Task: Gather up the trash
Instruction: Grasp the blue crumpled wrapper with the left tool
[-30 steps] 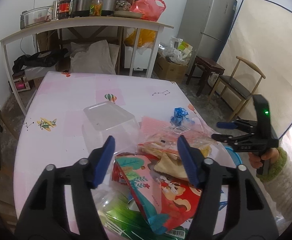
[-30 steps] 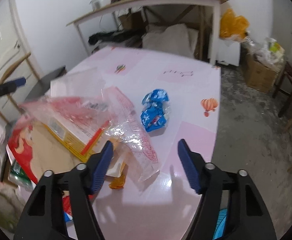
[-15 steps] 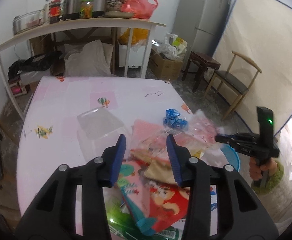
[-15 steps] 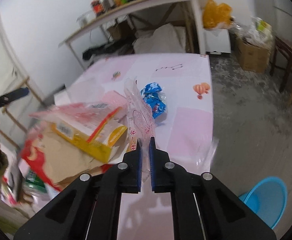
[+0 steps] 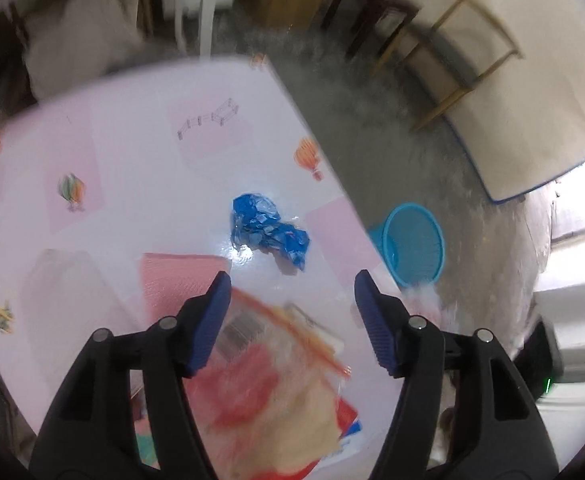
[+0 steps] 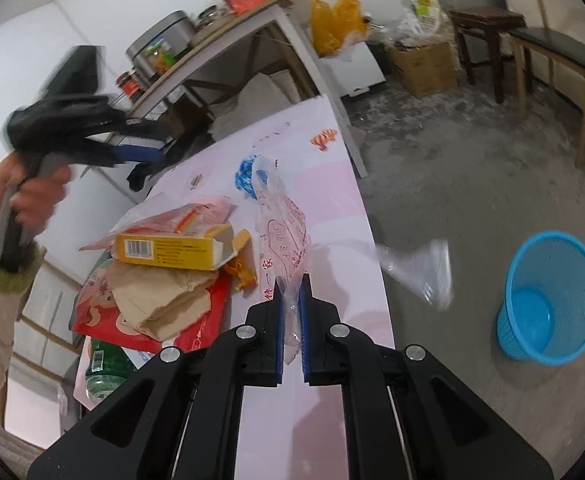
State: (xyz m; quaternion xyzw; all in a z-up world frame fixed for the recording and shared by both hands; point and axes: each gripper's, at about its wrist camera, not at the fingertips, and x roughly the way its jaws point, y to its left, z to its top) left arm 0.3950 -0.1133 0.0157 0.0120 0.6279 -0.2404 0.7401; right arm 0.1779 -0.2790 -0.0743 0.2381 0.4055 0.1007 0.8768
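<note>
My right gripper is shut on a clear plastic bag with red print, held up over the pink table's right edge. A blurred end of clear film hangs past that edge. A blue basket stands on the floor to the right. My left gripper points down at the table, its jaws opening with nothing pressed between them, just short of a crumpled blue wrapper. A blurred red and tan trash pile lies under it. The blue basket sits beyond the table edge.
The pile holds a yellow box, a brown paper bag, a red snack bag and a green bottle. A hand holds the left gripper above it. A cluttered side table, cardboard box and chair stand behind.
My right gripper shut on the clear plastic bag and rolled, drawing it toward the table edge. My left gripper swung right and tipped down over the blue wrapper; its jaws narrowed, then widened.
</note>
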